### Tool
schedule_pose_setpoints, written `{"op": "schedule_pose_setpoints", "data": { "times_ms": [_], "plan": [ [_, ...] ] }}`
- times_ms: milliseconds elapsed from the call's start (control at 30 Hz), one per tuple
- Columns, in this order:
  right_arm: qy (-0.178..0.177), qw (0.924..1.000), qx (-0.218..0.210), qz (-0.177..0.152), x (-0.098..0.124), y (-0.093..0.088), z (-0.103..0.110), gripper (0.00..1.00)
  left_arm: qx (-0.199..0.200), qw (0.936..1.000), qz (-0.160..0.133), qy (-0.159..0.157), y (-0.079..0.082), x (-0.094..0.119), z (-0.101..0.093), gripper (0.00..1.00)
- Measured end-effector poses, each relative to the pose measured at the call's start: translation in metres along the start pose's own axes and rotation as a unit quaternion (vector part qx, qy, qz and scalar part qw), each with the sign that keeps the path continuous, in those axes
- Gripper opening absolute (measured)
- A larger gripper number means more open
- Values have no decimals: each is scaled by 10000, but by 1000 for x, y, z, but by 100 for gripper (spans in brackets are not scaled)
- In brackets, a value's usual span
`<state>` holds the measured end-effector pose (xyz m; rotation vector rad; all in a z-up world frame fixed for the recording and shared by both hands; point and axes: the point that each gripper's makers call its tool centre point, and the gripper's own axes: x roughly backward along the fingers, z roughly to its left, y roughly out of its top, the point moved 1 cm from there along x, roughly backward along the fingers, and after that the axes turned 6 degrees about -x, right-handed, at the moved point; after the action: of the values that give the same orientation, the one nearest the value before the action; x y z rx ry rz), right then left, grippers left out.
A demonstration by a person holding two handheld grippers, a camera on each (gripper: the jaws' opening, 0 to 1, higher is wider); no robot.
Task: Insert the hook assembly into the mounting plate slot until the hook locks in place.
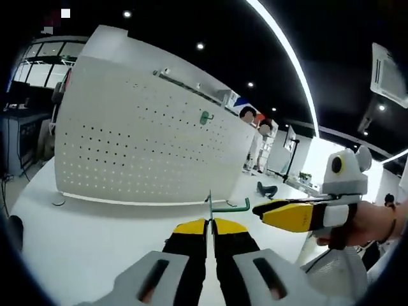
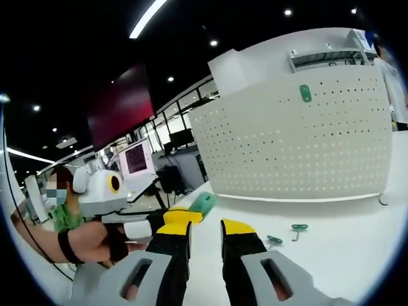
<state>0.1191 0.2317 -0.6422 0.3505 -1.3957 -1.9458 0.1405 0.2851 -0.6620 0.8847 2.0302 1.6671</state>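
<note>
- White surface (image 1: pixel 76 242), pegboard mounting plate (image 1: pixel 146 146) upright at its far edge.
- Left claw (image 1: pixel 210 224) clenched on green hook assembly (image 1: pixel 231 205), well short of plate.
- Right claw (image 2: pixel 205 224) released, seemingly empty.
- Risk: thin pinch; hook twists on contact, misses slot.
- Spare hooks (image 2: pixel 284 234) lying loose on the surface.

White pegboard (image 1: pixel 146 143) dotted with dark holes, green hook (image 1: pixel 231 206), white table (image 1: pixel 76 242)

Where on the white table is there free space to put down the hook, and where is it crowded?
Free: the white table between the pegboard base and the two loose green hooks. Crowded: near the left gripper, shut on a green hook, with the right gripper close beside it.
</note>
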Motion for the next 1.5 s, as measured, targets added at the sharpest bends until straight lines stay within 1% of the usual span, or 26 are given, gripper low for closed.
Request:
{"op": "schedule_pose_setpoints", "data": {
  "times_ms": [33, 100, 133, 167, 200, 233, 333, 400, 533, 633, 667, 700, 733, 800, 833, 867, 933, 1033, 1167, 1233, 1300, 1333, 1400, 1467, 1500],
  "plan": [
    [29, 10000, -2, -26, 0, 1, 1, 16, -22, 10000, -57, 8, 1, 1, -1, 3],
    [109, 9999, -66, -15, -2, 1, 5, 15, -193, 9998, -77, -51, 1, 4, -4, 3],
    [131, 9999, -77, 58, -3, -1, 8, 14, -168, 9998, -102, -50, 2, 5, -5, 3],
    [120, 9999, -73, 23, -2, 0, 9, 13, -122, 9998, -119, -113, 2, 5, -6, 3],
    [123, 9999, -73, 0, -3, 0, 10, 12, -133, 9998, -133, -112, 2, 6, -6, 3],
    [132, 9999, -90, -6, -3, 1, 11, 12, -165, 9997, -150, -107, 2, 6, -7, 3],
    [162, 9997, -184, -9, -3, 0, 14, 10, -254, 9993, -166, -222, 1, 7, -11, 3],
    [174, 9997, -181, -16, -4, 1, 15, 10, -210, 9993, -200, -228, 2, 7, -11, 3],
    [202, 9992, -351, -5, -5, 1, 17, 8, -519, 9977, -317, -299, 8, 9, -14, 3],
    [229, 9982, -550, 3, -5, 0, 17, 7, -589, 9971, -357, -313, 8, 11, -17, 3],
    [228, 9984, -511, 62, -5, -1, 18, 6, -593, 9971, -356, -332, 7, 11, -18, 3],
    [219, 9983, -532, 33, -5, 0, 17, 6, -637, 9965, -394, -372, 8, 12, -20, 3],
    [208, 9976, -661, -7, -4, 2, 16, 5, -680, 9959, -439, -401, 9, 12, -21, 3],
    [193, 9980, -603, 28, -4, 1, 16, 3, -726, 9955, -441, -424, 10, 12, -24, 3],
    [189, 9983, -550, 34, -4, 0, 17, 3, -869, 9944, -417, -440, 9, 13, -25, 3],
    [199, 9983, -548, 58, -5, 0, 18, 3, -878, 9943, -422, -423, 9, 13, -25, 3],
    [250, 9974, -671, 103, -5, -2, 19, 3, -881, 9940, -442, -467, 10, 14, -25, 3],
    [284, 9961, -829, 55, -4, 0, 21, 2, -869, 9940, -467, -481, 9, 13, -26, 4],
    [215, 9954, -923, 114, -3, 0, 21, 1, -868, 9942, -433, -461, 8, 12, -27, 4],
    [209, 9959, -862, 155, -3, 0, 21, 1, -873, 9943, -415, -447, 7, 12, -27, 5],
    [163, 9971, -712, 222, -3, -1, 22, 1, -873, 9945, -373, -452, 5, 12, -27, 5],
    [153, 9972, -701, 197, -3, -1, 22, 1, -843, 9947, -371, -452, 6, 12, -27, 6],
    [171, 9960, -873, 122, -3, 1, 23, 0, -698, 9960, -287, -480, 5, 11, -26, 7],
    [137, 9959, -884, 126, -4, 1, 21, 0, -743, 9958, -250, -463, 4, 12, -26, 11],
    [121, 9960, -868, 144, -4, 1, 20, 1, -761, 9962, -202, -376, 3, 12, -22, 13]
  ]
}}
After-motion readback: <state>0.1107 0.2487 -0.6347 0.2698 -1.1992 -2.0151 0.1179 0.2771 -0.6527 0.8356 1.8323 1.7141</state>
